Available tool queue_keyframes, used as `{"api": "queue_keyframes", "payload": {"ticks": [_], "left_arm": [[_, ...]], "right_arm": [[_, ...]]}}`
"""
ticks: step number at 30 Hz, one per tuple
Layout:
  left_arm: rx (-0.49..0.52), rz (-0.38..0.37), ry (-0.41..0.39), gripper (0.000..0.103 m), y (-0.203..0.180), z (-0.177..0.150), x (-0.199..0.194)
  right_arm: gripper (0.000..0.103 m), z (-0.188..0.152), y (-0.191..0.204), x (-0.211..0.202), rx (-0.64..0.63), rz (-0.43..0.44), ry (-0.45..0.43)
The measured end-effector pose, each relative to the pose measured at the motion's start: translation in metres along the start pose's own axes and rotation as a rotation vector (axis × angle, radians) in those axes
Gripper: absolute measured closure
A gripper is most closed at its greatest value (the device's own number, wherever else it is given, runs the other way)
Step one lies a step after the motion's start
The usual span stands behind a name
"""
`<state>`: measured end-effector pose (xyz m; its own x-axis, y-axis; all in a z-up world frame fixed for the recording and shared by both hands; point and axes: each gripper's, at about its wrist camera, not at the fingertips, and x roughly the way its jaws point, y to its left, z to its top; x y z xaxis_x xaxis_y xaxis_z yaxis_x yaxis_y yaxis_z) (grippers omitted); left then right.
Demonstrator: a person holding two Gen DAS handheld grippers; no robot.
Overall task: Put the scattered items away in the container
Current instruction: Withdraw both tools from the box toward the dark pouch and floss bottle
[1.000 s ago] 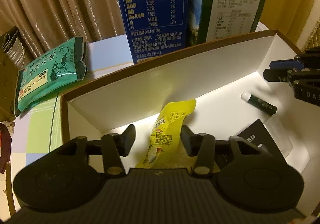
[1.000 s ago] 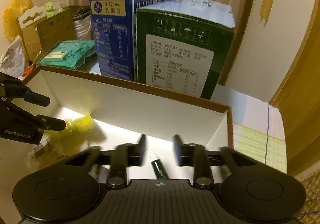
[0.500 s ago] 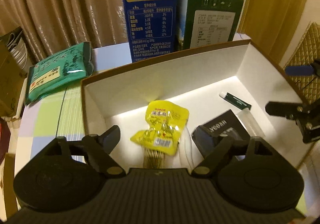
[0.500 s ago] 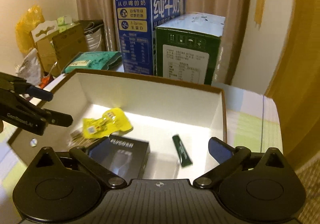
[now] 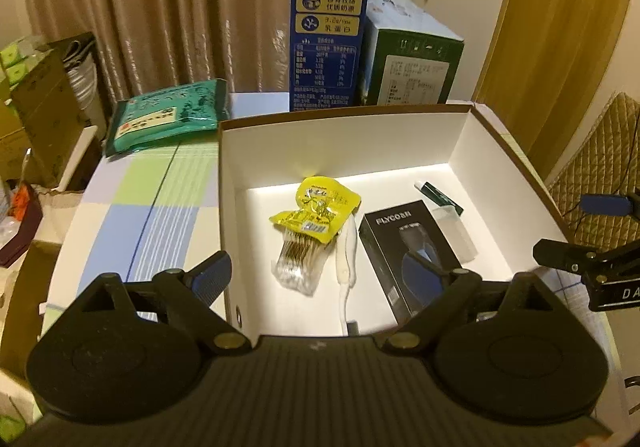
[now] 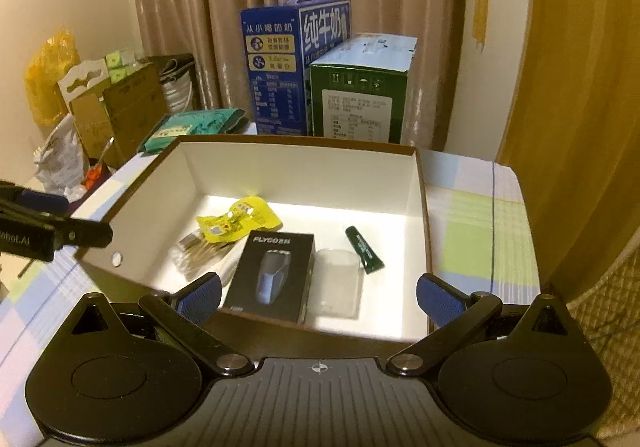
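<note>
Both tongs hung empty, left tongs (image 5: pixel 326 271) opening, right tongs (image 6: pixel 318 297) spread wide, over the box (image 5: pixel 344 135) holding yellow packet (image 5: pixel 320 209), razor carton (image 5: pixel 400 247) and green tube (image 6: pixel 364 249); a careless swing risked tipping its near wall.

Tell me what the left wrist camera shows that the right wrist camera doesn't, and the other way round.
Only the left wrist view shows the white brush beside the cotton swabs. Only the right wrist view shows the yellow bag and the cardboard cartons at the far left. Both show the open box holding the yellow packet, black razor box, green tube and clear case.
</note>
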<state>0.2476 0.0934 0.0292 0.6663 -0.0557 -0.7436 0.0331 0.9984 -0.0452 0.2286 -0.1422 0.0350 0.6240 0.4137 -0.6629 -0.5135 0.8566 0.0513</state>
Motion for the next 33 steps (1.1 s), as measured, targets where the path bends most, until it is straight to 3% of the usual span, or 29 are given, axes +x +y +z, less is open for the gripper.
{"api": "queue_keyframes", "payload": {"ticks": [18,33], "left_arm": [[-0.061,0.035,-0.004,0.011,-0.029,-0.067,-0.082],[-0.094,0.057,0.029,0.011,-0.044,-0.113,-0.111]], "right_arm": [[0.002,-0.05,0.032,-0.075,0.0,0.045,-0.006],[0.002,-0.082,0.039,-0.103,0.001,0.065,0.028]]}}
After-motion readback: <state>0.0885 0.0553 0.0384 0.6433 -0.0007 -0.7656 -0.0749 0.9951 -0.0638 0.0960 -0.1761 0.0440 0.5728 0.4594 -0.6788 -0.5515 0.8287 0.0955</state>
